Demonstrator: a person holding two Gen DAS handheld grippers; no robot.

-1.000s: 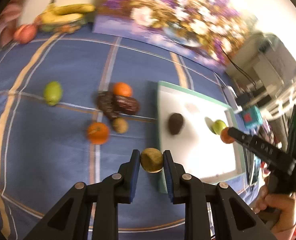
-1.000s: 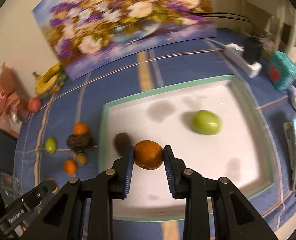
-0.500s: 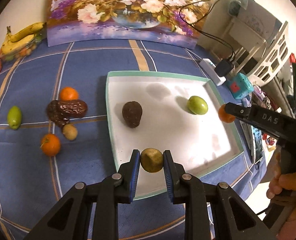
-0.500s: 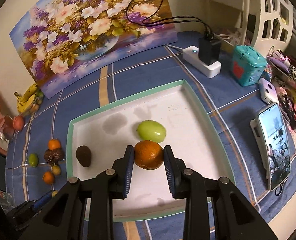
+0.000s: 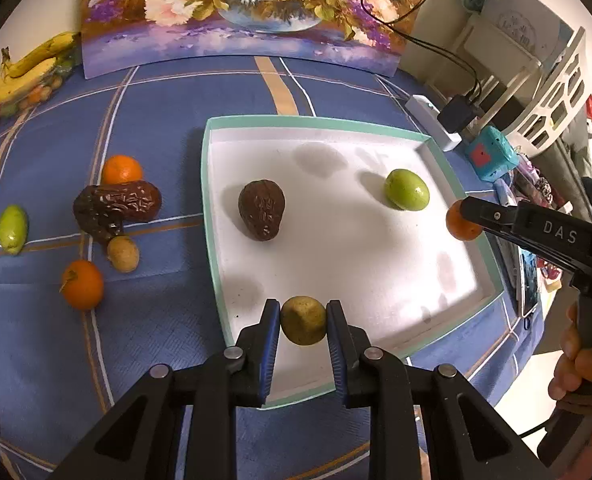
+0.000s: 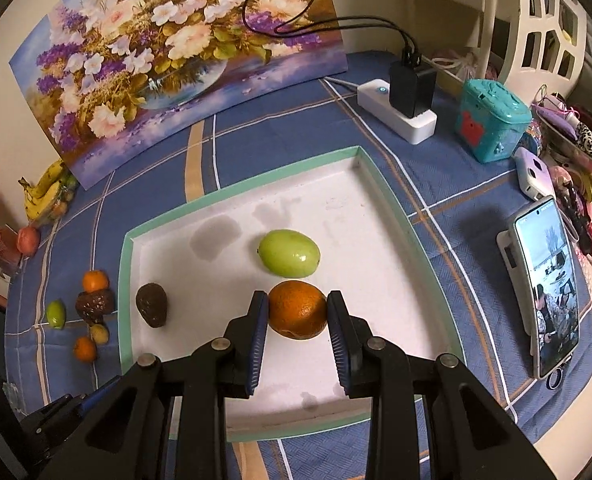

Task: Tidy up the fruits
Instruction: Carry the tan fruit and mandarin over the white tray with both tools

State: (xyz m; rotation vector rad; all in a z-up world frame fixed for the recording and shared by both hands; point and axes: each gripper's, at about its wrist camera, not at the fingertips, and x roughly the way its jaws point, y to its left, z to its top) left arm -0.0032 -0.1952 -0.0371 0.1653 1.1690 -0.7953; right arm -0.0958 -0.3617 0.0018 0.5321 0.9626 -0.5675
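Left gripper (image 5: 303,321) clamps a rough round brownish fruit (image 5: 303,320); right gripper (image 6: 297,310) clamps a dimpled orange (image 6: 298,309)

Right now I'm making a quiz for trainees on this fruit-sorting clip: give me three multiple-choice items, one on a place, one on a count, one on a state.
1. Where does the green fruit nearest the orange lie?
A. In the white tray
B. On the blue cloth
C. By the bananas

2. How many loose fruits lie in the white tray?
A. None
B. Two
C. Five

3. What is the left gripper doing?
A. Standing open and empty
B. Clamped on a tan round fruit
C. Clamped on a banana

Answers: 1 A, it rests on the tray floor; 2 B, only the green fruit and the dark brown fruit lie there; 3 B, both pads press the tan round fruit.
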